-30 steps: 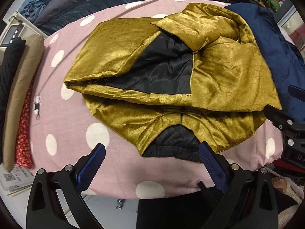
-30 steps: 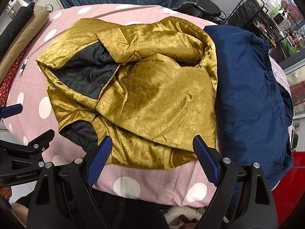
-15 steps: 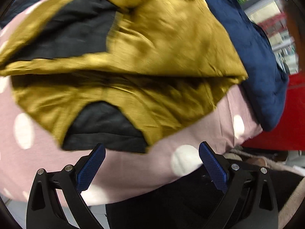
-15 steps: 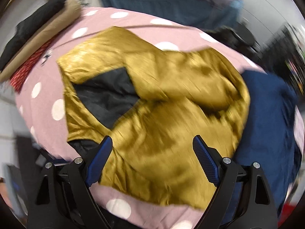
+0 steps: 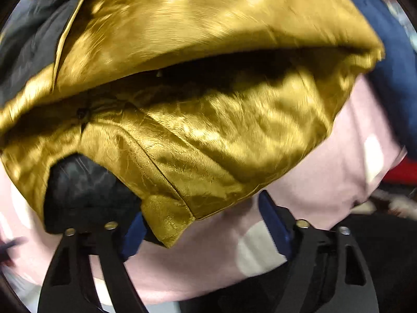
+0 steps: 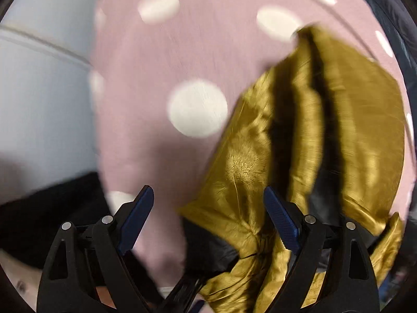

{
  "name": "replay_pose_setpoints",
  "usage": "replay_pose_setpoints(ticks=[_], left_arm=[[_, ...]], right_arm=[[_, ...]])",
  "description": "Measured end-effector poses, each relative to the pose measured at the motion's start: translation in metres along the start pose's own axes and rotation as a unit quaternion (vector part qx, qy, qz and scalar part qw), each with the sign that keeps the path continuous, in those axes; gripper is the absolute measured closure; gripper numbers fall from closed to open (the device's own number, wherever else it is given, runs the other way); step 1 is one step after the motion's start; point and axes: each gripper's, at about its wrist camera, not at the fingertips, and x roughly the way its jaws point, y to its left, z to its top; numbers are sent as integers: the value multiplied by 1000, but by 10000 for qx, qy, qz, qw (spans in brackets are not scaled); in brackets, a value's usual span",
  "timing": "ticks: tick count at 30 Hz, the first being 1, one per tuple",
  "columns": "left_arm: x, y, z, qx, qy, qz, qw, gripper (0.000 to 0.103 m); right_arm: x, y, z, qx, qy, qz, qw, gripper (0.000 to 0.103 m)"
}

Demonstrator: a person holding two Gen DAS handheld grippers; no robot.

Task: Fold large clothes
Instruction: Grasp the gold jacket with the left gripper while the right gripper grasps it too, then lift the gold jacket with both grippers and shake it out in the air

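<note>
Gold jacket [image 5: 208, 120] partly folded on polka-dot cloth [image 5: 325, 182], final folds judged pending; left gripper [image 5: 200, 224] jaws just been closing around near hem corner, not pinching; right gripper [image 6: 206, 221] spread wide, jacket edge between fingers, ungripped

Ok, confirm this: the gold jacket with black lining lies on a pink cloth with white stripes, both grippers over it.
Not stripes. The right wrist view shows the pink cloth has white polka dots. The rest holds: the gold jacket with black lining lies on it.
</note>
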Motion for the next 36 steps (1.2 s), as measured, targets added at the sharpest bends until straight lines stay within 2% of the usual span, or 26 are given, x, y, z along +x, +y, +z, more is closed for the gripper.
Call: replay_pose_setpoints(ticks=[2, 3, 4, 5, 6, 7, 8, 9, 11, 13, 17, 19, 22, 24, 27, 30, 31, 33, 35, 36], left_arm=[[2, -10, -2, 280, -23, 340, 9990, 43], [2, -13, -3, 309, -75, 376, 9988, 49], [1, -13, -4, 277, -117, 376, 9988, 53], [0, -11, -5, 199, -172, 371, 9990, 62], [-2, -9, -6, 152, -202, 377, 9990, 73], [-5, -4, -8, 95, -241, 370, 9990, 78], [-7, -3, -10, 143, -283, 427, 9986, 88], [-10, -3, -12, 294, -340, 563, 9974, 91], [-16, -7, -18, 517, -468, 859, 9939, 93], [-32, -6, -26, 651, -760, 1137, 9885, 93], [-69, 13, -38, 330, -1214, 1370, 9826, 94], [-102, 34, -44, 42, -1538, 1413, 9779, 95], [-163, 62, -60, -499, -2086, 1390, 9668, 96], [-203, 81, -70, -935, -2489, 1264, 9557, 97], [-268, 105, -81, -1331, -3056, 1291, 9339, 97], [-320, 125, -86, -1543, -3499, 1151, 9168, 97], [-330, 128, -81, -1547, -3568, 1198, 9134, 97], [-340, 127, -81, -1482, -3669, 1449, 9069, 98], [-346, 130, -78, -1504, -3796, 1358, 9027, 98], [-347, 135, -78, -1583, -3821, 1240, 9020, 98]], right_arm=[[34, 6, 10, 72, 286, -574, 9979, 22], [48, 5, 12, 188, 372, -617, 9972, 31], [53, 3, 12, 247, 397, -535, 9975, 33], [53, -1, 10, 323, 244, -415, 9983, 34], [50, -5, 8, 400, 134, -338, 9985, 48], [43, -13, 5, 529, 18, -351, 9980, 74], [37, -22, 2, 660, -50, -274, 9974, 83], [26, -36, -3, 923, -163, -41, 9956, 92], [5, -61, -14, 1410, -458, 317, 9884, 94], [-27, -88, -32, 1813, -858, 579, 9780, 95], [-93, -138, -72, 2245, -1783, 1011, 9527, 96], [-126, -167, -96, 2484, -2310, 1122, 9340, 96], [-174, -191, -143, 2908, -3150, 1328, 8936, 96], [-198, -188, -164, 3083, -3607, 1377, 8694, 96], [-251, -178, -213, 3301, -4505, 1669, 8126, 101], [-305, -155, -255, 2963, -5429, 1867, 7633, 102], [-328, -138, -268, 2823, -5689, 1558, 7566, 102], [-357, -116, -280, 2755, -5807, 527, 7643, 102], [-360, -113, -285, 2931, -5735, -19, 7650, 100], [-352, -116, -281, 3042, -5517, -47, 7766, 80]])
